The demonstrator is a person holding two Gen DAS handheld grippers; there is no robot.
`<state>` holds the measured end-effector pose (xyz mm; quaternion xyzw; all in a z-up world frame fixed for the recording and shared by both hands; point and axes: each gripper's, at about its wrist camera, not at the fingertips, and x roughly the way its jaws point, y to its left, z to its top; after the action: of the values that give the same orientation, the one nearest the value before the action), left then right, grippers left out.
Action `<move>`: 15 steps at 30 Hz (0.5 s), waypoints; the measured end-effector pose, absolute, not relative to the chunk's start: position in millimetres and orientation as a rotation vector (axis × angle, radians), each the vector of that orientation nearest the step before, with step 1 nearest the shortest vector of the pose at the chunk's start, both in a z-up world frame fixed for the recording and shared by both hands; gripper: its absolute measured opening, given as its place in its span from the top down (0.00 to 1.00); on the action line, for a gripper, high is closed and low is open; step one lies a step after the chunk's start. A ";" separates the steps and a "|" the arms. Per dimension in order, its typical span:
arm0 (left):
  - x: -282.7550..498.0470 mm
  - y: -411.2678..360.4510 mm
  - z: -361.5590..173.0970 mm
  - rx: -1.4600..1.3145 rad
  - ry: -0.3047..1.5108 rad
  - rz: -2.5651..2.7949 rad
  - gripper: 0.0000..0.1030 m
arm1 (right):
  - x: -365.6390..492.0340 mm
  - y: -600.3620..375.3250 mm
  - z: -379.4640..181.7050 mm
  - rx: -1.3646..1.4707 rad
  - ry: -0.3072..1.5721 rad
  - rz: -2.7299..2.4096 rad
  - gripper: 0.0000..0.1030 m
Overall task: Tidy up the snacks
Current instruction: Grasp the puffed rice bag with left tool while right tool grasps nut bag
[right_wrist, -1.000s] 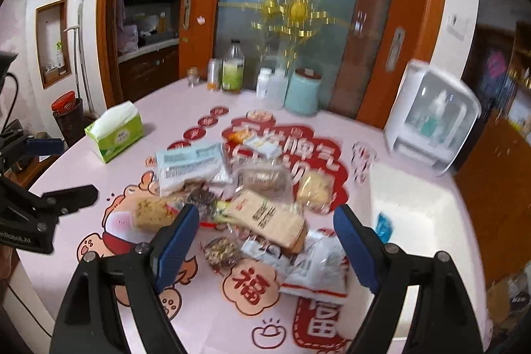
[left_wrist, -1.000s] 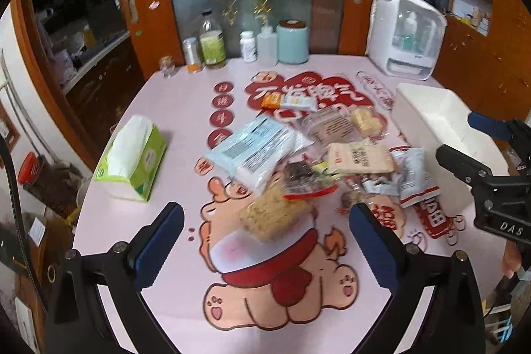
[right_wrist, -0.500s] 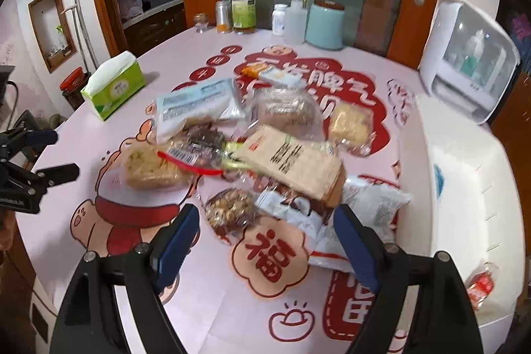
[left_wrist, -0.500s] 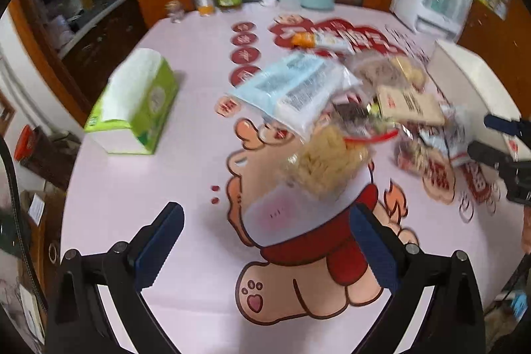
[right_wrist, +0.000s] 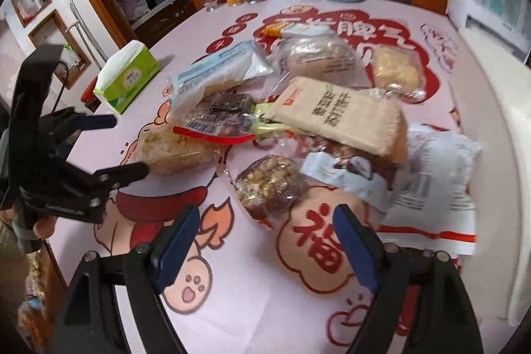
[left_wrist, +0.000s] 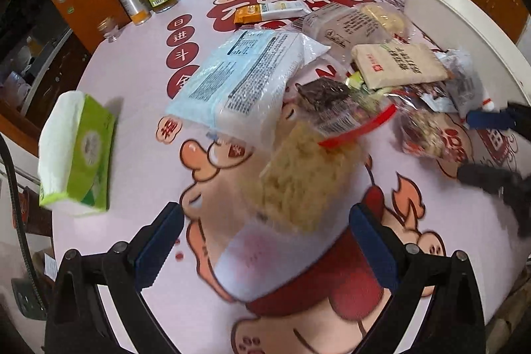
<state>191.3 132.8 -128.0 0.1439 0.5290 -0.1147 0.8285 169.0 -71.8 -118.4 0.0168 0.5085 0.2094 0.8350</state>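
Now | left gripper (left_wrist: 264, 234) jaws spread, straddling noodle pack (left_wrist: 305, 178) | right gripper (right_wrist: 265, 238) jaws spread, empty

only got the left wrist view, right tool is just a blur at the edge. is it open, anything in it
Observer: The right tool is open and holds nothing.
Operator: whats closest to it
Observer: A clear packet of nut clusters, lying just ahead of the fingertips; neither finger touches it.
Operator: and to the right of that
Observer: A white packet with a red stripe, lying flat next to the white box.
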 end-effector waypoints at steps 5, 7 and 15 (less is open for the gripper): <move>211.0 127.4 -136.3 0.327 1.155 -0.271 0.04 | 182.4 -63.6 -133.9 0.094 1.125 0.449 0.19; 216.4 123.3 -137.4 0.333 1.168 -0.298 0.04 | 187.1 -62.6 -139.3 0.126 1.143 0.450 0.19; 216.9 98.8 -145.9 0.432 1.190 -0.381 0.04 | 202.9 -63.4 -149.6 0.244 1.166 0.420 0.19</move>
<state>216.9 98.8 -145.9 0.2007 0.5526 -0.1768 0.7893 202.9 -63.4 -149.6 0.1141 0.5451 0.1963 0.8070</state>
